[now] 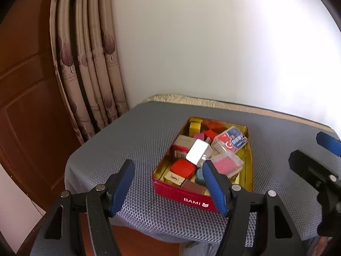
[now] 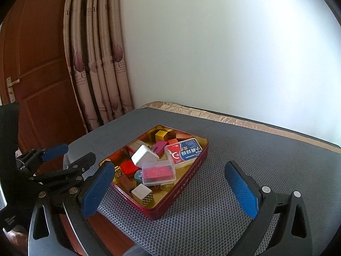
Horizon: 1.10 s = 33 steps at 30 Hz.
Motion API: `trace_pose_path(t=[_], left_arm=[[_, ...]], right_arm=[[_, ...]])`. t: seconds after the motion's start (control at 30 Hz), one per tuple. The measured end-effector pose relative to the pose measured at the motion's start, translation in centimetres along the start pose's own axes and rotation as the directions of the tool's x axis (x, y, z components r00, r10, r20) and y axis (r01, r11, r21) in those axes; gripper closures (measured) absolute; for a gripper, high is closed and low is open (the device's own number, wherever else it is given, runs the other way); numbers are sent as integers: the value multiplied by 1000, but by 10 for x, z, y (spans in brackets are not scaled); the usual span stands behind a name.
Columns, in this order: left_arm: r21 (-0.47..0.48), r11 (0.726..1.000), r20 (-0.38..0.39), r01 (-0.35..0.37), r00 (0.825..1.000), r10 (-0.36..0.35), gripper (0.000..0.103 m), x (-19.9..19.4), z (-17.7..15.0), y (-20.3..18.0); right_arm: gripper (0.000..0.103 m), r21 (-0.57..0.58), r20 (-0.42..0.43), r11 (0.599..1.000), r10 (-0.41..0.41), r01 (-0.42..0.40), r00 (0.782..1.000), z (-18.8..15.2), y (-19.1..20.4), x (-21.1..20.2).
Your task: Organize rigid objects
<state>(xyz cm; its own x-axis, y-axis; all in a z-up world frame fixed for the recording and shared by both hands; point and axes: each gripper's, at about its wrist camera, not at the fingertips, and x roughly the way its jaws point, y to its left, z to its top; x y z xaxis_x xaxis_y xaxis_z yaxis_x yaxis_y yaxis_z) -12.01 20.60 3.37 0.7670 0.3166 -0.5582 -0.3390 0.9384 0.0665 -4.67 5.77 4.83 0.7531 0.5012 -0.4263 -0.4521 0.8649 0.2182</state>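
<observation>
A red tin with a gold inside (image 1: 191, 199) (image 2: 187, 177) stands on the grey mesh mat, full of small rigid objects: a white block (image 1: 197, 153) (image 2: 143, 155), a clear box with a red insert (image 1: 227, 164) (image 2: 158, 172), a red-and-blue labelled clear box (image 1: 232, 139) (image 2: 184, 151), and red, yellow, pink and brown blocks. My left gripper (image 1: 170, 189) is open and empty, just short of the tin's near left corner. My right gripper (image 2: 170, 192) is open and empty, near the tin's front edge. It also shows at the right of the left wrist view (image 1: 319, 155).
The mat covers a small table (image 1: 127, 140) whose front and left edges drop off close to the tin. A patterned curtain (image 1: 89, 64) and a brown wooden door (image 2: 42, 64) stand at the left. A white wall is behind. Bare mat (image 2: 255, 149) lies right of the tin.
</observation>
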Motion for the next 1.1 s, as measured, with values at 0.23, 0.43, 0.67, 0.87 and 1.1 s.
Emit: trace_pose_path(t=[0.23,0.43,0.67,0.87,1.1], left_arm=[[-37,999,-13,-12,1000,12,35,3,-1,8],[-42,999,-11,-19,1000,18,35,2,-1,10],[-15,998,28,-54,998,54,32,-6,2,8],[-27,999,29,-38,999,39,24,-9,4,11],[-21,999,30,-28,999,28,24,-10,5,12]], right_arm=[[0,10,-15,1000,1,-1,1000,-1,-2,0],[0,15,-26,1000,5,-5,1000,-4,-2,0],[0,7,-25,1000,11,-11,1000,-4,1,-2],[0,16,-23,1000,15,-15,1000,-3,2,-3],[0,18,-28,1000,20,-20,999,-4,2,-1]])
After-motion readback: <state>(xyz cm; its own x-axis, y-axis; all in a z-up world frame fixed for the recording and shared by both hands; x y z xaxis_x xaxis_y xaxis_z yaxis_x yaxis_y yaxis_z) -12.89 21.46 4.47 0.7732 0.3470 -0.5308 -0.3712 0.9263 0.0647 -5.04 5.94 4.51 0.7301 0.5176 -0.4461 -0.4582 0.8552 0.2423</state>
